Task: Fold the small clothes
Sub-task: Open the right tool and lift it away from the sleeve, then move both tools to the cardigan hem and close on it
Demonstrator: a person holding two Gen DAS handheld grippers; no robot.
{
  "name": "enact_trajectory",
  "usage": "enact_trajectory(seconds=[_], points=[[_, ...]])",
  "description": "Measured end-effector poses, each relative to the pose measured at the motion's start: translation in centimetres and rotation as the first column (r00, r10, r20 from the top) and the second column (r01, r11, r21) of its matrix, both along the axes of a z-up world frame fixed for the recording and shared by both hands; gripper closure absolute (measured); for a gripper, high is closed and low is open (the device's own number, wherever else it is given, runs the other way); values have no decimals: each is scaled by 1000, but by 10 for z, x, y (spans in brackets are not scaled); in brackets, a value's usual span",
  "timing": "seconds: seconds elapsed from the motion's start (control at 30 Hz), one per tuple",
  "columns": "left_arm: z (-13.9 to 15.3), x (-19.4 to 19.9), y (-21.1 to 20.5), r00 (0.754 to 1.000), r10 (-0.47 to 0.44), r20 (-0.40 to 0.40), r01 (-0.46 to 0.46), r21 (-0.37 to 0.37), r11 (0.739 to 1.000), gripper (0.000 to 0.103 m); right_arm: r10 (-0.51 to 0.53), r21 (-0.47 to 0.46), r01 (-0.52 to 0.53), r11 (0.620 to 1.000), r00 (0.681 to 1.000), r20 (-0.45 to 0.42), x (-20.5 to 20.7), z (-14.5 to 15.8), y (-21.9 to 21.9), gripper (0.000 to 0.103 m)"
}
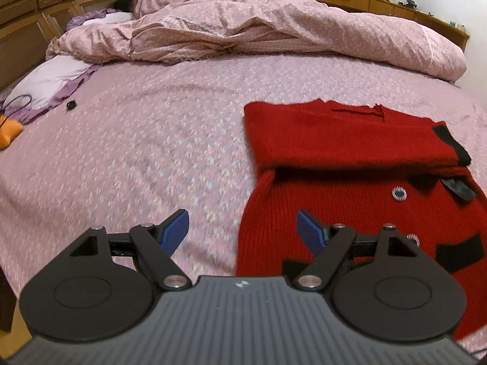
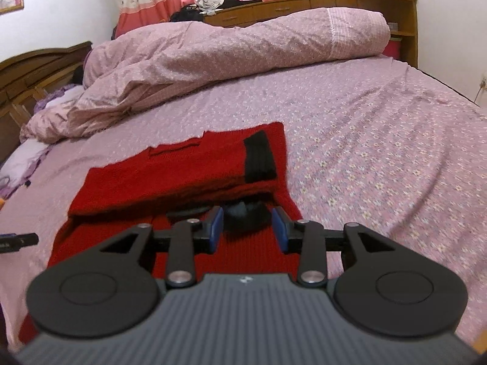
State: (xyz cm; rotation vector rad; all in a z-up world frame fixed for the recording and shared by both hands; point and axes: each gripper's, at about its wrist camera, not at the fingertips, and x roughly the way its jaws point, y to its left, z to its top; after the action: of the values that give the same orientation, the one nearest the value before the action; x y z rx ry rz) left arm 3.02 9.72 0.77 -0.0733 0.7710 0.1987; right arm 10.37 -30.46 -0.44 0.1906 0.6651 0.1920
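Now the bed [image 1: 152, 140], pink floral sheet, carries a rumpled duvet [image 1: 243, 24] along its far edge. Nearer, the red sweater [image 1: 350, 164] lies partly folded, sleeves across. Left claw [image 1: 242, 232] gapes wide, empty; right claw [image 2: 248, 231] is half open over the sweater, holding nothing.

Ribbed knit red sweater [image 1: 350, 158] lies on matt floral cotton sheet [image 1: 152, 127].
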Motion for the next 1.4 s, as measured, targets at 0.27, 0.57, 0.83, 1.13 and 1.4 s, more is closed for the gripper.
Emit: enact_trajectory(seconds=[0.27, 0.57, 0.83, 1.13, 1.4], points=[[-20, -41, 0, 998, -3, -59, 1, -22, 1000, 21, -1, -62, -3, 998, 998, -63, -32, -14, -13, 55], [-44, -55, 4, 989, -50, -138, 38, -85, 996, 21, -32, -109, 16, 994, 988, -148, -54, -38, -37, 55], [-53, -52, -5, 977, -134, -164, 111, -140, 984, 26, -18, -72, 2, 997, 976, -216, -55, -55, -41, 55], [-59, -49, -11, 966, -181, -183, 150, -171, 974, 29, 16, -61, -31, 998, 972, -236, -57, -64, -35, 52], [-68, -34, -12, 960, -207, -187, 180, -148, 972, 29, 40, -31, -48, 998, 974, -225, -52, -66, -38, 51]])
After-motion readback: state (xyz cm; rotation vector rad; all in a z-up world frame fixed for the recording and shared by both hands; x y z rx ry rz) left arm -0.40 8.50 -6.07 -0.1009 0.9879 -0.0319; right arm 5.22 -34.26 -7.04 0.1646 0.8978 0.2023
